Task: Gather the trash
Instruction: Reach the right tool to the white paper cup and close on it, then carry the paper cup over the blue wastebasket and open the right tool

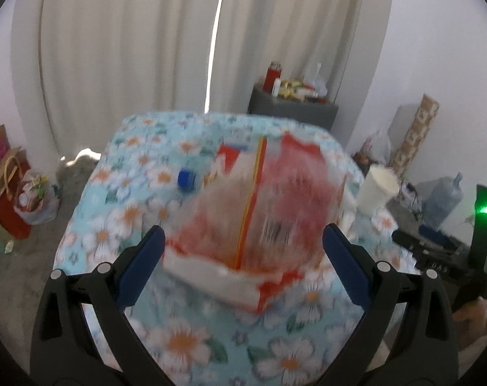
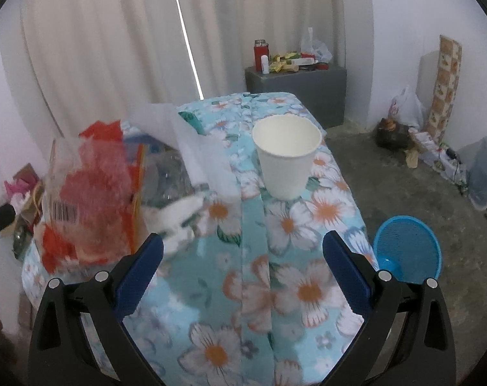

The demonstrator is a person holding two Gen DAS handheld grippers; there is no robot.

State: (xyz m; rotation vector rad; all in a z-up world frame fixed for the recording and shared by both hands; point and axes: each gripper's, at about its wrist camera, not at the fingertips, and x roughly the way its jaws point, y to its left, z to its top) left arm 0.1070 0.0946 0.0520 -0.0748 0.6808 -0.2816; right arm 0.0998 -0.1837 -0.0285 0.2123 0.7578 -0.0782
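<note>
A red-and-clear plastic bag (image 1: 275,212) with a barcode lies blurred on the flowered tablecloth (image 1: 185,341), just ahead of my left gripper (image 1: 243,244). That gripper is open, its blue fingers (image 1: 146,257) wide on either side of the bag's near end, not touching it. A blue bottle cap (image 1: 186,178) lies behind the bag to the left. The right gripper (image 2: 243,251) is open over bare cloth with nothing between its fingers. A white paper cup (image 2: 286,157) stands upright beyond it. The bag (image 2: 88,199) shows at the left there, with white crumpled plastic (image 2: 198,148) beside it.
A blue mesh basket (image 2: 407,251) sits on the floor right of the table. A grey cabinet (image 2: 295,90) with a red bottle and clutter stands by the curtains. Gift bags (image 1: 11,199) crowd the floor at left; a water jug (image 1: 443,199) stands at right.
</note>
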